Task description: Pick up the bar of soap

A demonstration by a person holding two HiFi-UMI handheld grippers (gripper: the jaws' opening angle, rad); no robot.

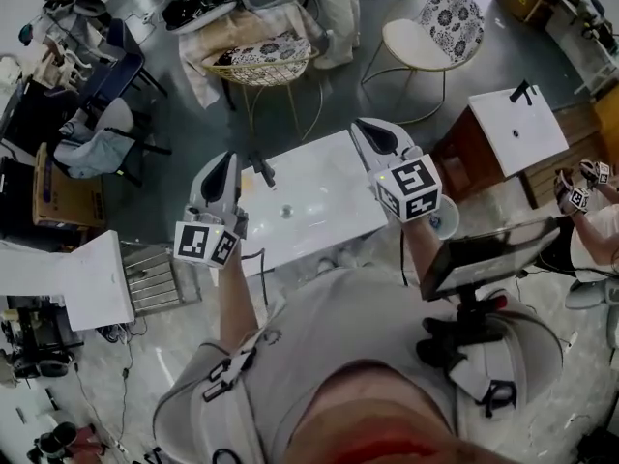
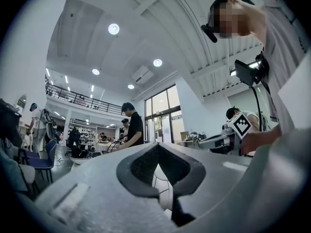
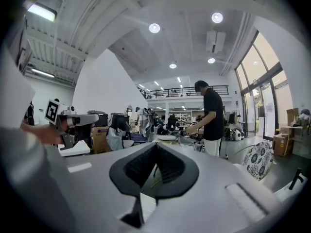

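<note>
I make out no bar of soap for certain in any view. A white table (image 1: 319, 187) lies below both grippers, with a small pale object (image 1: 285, 212) and a dark thing (image 1: 261, 170) on it. My left gripper (image 1: 230, 159) is held up over the table's left end, its jaws closed tip to tip (image 2: 156, 144) with nothing between them. My right gripper (image 1: 364, 125) is raised over the table's right end. Its jaws (image 3: 156, 145) also meet at the tips and hold nothing. Both gripper views look level across the room, not down at the table.
A gold wire table (image 1: 261, 66) and a round chair (image 1: 426, 37) stand beyond the white table. A white-topped box (image 1: 517, 129) and a dark screen (image 1: 488, 254) are on my right. A person in black (image 3: 212, 115) stands at a far bench. Another person's grippers (image 1: 578, 196) show at the right edge.
</note>
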